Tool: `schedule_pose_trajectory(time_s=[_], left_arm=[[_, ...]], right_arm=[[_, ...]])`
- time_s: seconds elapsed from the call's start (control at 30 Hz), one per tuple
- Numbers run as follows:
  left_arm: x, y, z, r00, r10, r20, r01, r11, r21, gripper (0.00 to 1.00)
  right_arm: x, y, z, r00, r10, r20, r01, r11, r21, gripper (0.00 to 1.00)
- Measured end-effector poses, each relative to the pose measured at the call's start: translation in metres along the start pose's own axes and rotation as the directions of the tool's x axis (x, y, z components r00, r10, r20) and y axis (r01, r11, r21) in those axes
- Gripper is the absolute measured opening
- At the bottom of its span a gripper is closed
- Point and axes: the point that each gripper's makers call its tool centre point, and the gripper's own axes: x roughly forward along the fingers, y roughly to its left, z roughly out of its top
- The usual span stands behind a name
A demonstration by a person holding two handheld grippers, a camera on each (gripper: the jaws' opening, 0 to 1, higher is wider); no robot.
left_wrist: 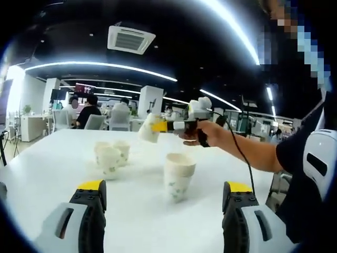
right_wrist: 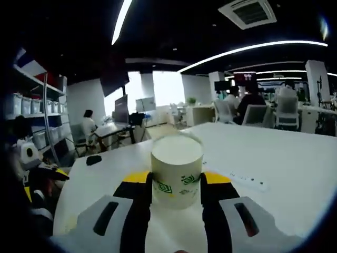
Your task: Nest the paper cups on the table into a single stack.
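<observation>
On the white counter (left_wrist: 47, 179) in your left gripper view stand 2 groups of paper cups: a pair side by side, cup 1 (left_wrist: 109, 161) in front and cup 2 (left_wrist: 122, 152) just behind and touching it, and a nested stack (left_wrist: 178, 176) to their right, well apart from them (how many sit in the stack you cannot count; at least 2 rims show). All are off-white, tapered, with faint green print. Your left tongs (left_wrist: 163, 200) are spread wide with nothing between the 2 jaws. Your right tongs (right_wrist: 176, 182) pinch 1 more cup (right_wrist: 177, 176) by its sides, its closed base facing the camera; from the left gripper view that cup (left_wrist: 149, 128) hangs tilted in the air above the counter, between the pair and the stack.
</observation>
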Motion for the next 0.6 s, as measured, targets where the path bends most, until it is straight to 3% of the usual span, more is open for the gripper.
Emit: schedule_pose_trajectory(time_s=[0.23,0.6], left_arm=[[0.002,-0.004,0.006,1.000,-0.004,0.011,0.004,1.000,0.011,0.94],[0.016,-0.016,0.027,0.998,-0.031,0.045,0.029,0.999,0.046,0.88]], right_arm=[[-0.015,0.023,0.014,0.996,0.060,0.059,-0.062,0.997,0.037,0.38],[-0.037,0.061,0.029,0.975,0.151,0.165,-0.175,0.975,0.139,0.38]])
